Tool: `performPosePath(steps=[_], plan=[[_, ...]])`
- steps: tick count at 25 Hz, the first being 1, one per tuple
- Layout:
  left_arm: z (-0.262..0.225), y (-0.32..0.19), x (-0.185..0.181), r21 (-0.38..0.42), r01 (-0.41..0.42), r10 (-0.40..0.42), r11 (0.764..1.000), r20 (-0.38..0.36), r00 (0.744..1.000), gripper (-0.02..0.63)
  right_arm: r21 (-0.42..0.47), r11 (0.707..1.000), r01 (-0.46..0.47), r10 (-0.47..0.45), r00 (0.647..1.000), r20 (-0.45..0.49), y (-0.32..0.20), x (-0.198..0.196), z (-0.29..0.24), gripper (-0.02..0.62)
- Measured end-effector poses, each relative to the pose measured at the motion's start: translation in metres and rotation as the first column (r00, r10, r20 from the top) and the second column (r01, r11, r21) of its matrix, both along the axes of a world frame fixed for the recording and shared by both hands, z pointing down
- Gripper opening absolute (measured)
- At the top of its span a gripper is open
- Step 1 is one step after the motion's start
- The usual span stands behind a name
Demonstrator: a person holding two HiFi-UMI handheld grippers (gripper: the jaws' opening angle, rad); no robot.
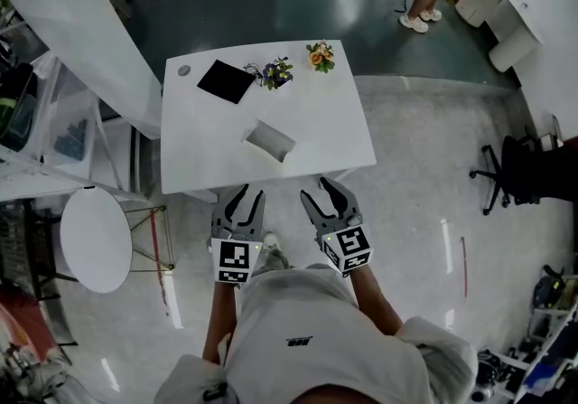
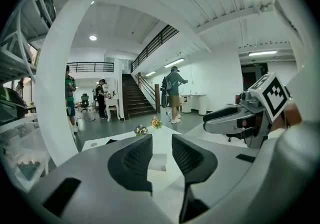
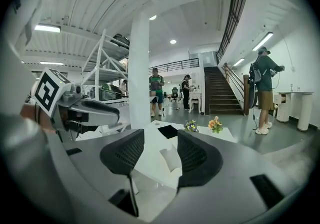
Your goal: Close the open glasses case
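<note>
While the glasses case (image 1: 269, 140) lies alone near the middle of the white counter (image 1: 336, 122), nothing of the task looks done yet. In the head view the case sits just below centre of the counter top. It reads as a pale grey shell with a darker mouth toward its lower right, so I judge it open, though the lid and hinge are too small to make out.

Both tools hang below the counter's near edge, in the lower middle of the frame, well apart from the case. The left gripper (image 1: 246, 203) has its fingers (image 2: 131, 160) a moderate way apart with nothing between them. In the left gripper view the case (image 2: 159, 162) shows through the gap, but far off on the counter. The right gripper (image 1: 325, 199) is the same: its fingers (image 3: 200, 158) are spread and empty, and the case (image 3: 172, 157) is framed between them at a distance.

Toward the top of the counter lie a black square pad (image 1: 226, 81), a purple flower bunch (image 1: 275, 74) and an orange flower bunch (image 1: 319, 56), all clear of the case.

Everything is left to do: reach over the counter edge, steady the base, and fold the lid down until it shuts. My guess is that one gripper should brace the light case so it does not slide.
</note>
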State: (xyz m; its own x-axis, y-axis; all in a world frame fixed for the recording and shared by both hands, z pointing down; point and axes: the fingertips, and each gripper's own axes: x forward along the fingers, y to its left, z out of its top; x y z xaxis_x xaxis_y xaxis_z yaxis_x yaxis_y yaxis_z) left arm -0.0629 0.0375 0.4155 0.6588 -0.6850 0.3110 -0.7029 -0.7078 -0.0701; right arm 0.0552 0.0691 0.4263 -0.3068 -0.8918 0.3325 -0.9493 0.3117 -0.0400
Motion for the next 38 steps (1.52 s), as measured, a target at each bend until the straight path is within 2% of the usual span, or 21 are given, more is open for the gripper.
performPosePath(steps=[7,21,38], plan=[[0.005,-0.03,-0.003,-0.003,-0.027,0.027,1.0,-0.008,1.0,0.135,0.024,0.999,-0.022,0.022,1.0,-0.003,-0.03,-0.007,0.001,0.21],[0.008,-0.065,0.004,-0.02,-0.037,0.036,0.999,-0.022,0.999,0.135,0.003,1.0,-0.025,0.025,1.0,0.002,-0.064,-0.006,0.005,0.206],[0.026,-0.129,0.039,-0.046,0.072,-0.073,0.996,-0.014,0.997,0.135,-0.034,0.995,0.095,-0.094,0.995,0.022,-0.141,0.037,0.023,0.202]])
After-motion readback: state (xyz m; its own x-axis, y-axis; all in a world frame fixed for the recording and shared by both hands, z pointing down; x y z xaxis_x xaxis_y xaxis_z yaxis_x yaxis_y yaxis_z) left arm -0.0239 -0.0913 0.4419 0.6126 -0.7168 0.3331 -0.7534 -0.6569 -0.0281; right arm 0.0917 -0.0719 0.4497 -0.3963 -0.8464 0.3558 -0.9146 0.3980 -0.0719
